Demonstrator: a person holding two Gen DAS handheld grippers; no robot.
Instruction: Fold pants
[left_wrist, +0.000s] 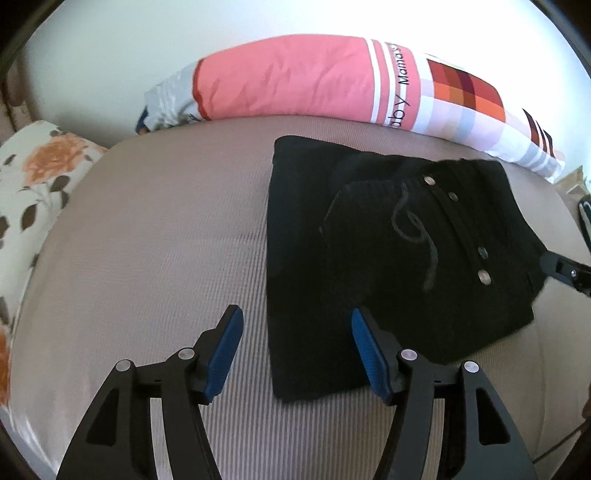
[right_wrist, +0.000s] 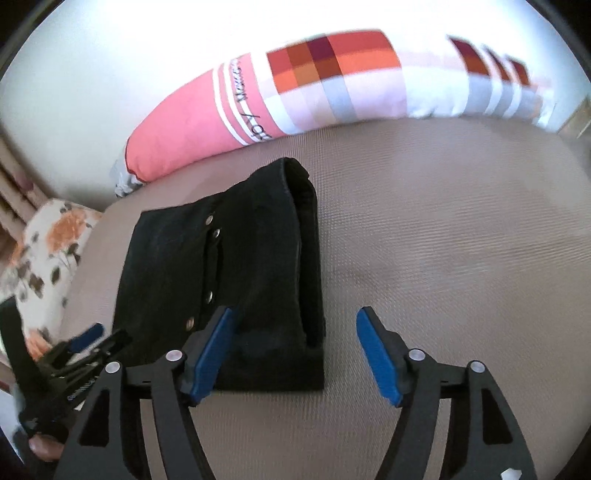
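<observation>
The left tool (left_wrist: 297, 317) stands with its two blue pads apart and nothing clamped between them; under the gap lie the striped bed cover and the near left corner of the pants (left_wrist: 391, 251), which the pads do not press; the right tool (right_wrist: 295, 317) is likewise spread wide, its left pad over the near edge of the pants (right_wrist: 221, 266) and its right pad over bare cover, gripping nothing.

One pair of black pants lies folded into a compact rectangle on the bed (left_wrist: 155, 258); four metal studs run in a line down its top face, beside a pale curled stitching mark; seen from the right wrist, the fold stacks several layers along the right edge of the pants.

Beyond the pants, against the white wall, lies one long pillow (left_wrist: 295, 81), pink at one end, with white stripes, black lettering and red-orange checks further along; left of the pants, at the bed's edge, sits one floral cushion (left_wrist: 33, 184) with orange flowers.

Left of the pants in the right wrist view the left tool (right_wrist: 92, 343) shows blurred, with part of a hand (right_wrist: 44, 446) below it.
</observation>
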